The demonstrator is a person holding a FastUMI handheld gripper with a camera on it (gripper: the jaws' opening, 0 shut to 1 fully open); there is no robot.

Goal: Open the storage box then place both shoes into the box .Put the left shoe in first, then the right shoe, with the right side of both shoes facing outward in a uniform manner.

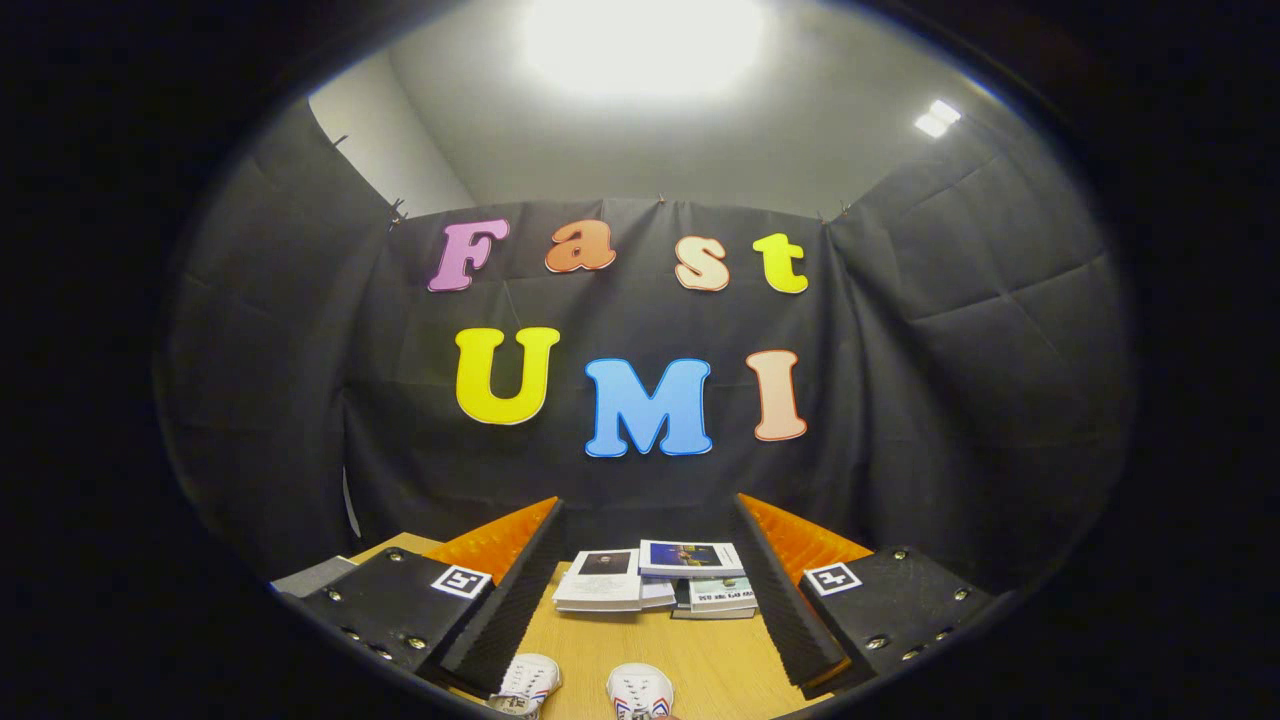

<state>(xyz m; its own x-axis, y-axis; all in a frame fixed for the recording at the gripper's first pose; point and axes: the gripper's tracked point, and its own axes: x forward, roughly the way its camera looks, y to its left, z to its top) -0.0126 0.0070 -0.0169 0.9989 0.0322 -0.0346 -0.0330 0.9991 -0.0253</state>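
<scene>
Here the hand-held gripper [640, 600] is standing wide open over the wooden tabletop [700, 665], its two fingers spread well apart and gripping nothing. Going from left to right, the left finger [500, 600] is slanting outward, and just inside its tip the toe of one white sneaker [527, 682] is poking into sight, close under the gripper. Beside it, nearer the middle of the gap, the toe of the second white sneaker [640, 692] is showing. Both shoes are lying below and nearer than the fingertips, toes pointing forward along the fingers. Beyond the fingers a stack of books [650, 580] is resting. The right finger [790, 600] is slanting outward in turn. The gripper would likely have to tilt down toward the shoes.
</scene>
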